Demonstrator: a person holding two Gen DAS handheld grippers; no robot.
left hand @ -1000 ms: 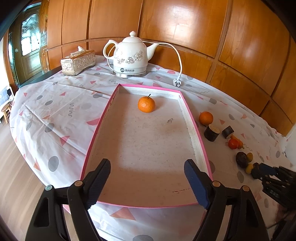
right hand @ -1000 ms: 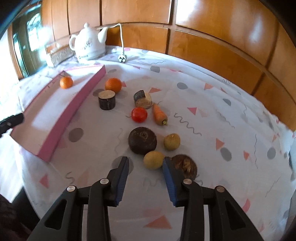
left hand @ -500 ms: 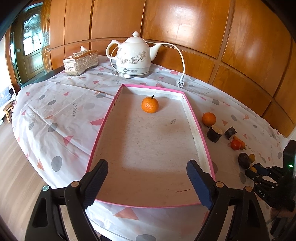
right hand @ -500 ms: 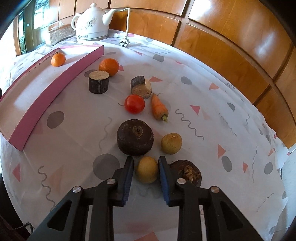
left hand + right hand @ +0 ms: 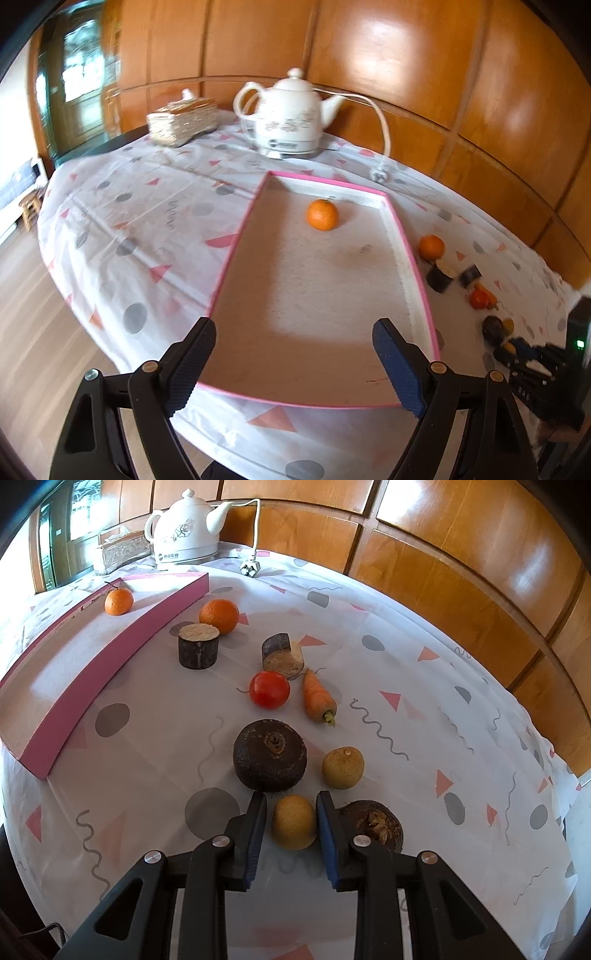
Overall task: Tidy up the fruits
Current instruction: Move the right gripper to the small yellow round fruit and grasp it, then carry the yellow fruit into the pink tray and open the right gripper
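Observation:
My right gripper (image 5: 291,810) has its jaws closed around a small yellow-brown round fruit (image 5: 293,827) that rests on the tablecloth. A dark round root (image 5: 269,755) lies just ahead, a second yellow-brown fruit (image 5: 342,767) to the right, and a dark husked one (image 5: 376,821) beside the right finger. Farther off are a tomato (image 5: 269,689), a carrot (image 5: 317,698) and an orange (image 5: 219,616). My left gripper (image 5: 295,354) is open and empty over the near end of the pink-rimmed tray (image 5: 236,251), which holds one mandarin (image 5: 322,215).
Two dark cut log pieces (image 5: 198,646) (image 5: 282,656) stand near the tray's rim (image 5: 110,672). A white electric kettle (image 5: 290,118) with cord and plug, and a tissue box (image 5: 183,122), stand at the table's far side. The table edge drops to wooden floor at left.
My right gripper has moved forward and down and narrowed its jaws around the yellow-brown fruit. The left gripper has drawn back and upward, staying open.

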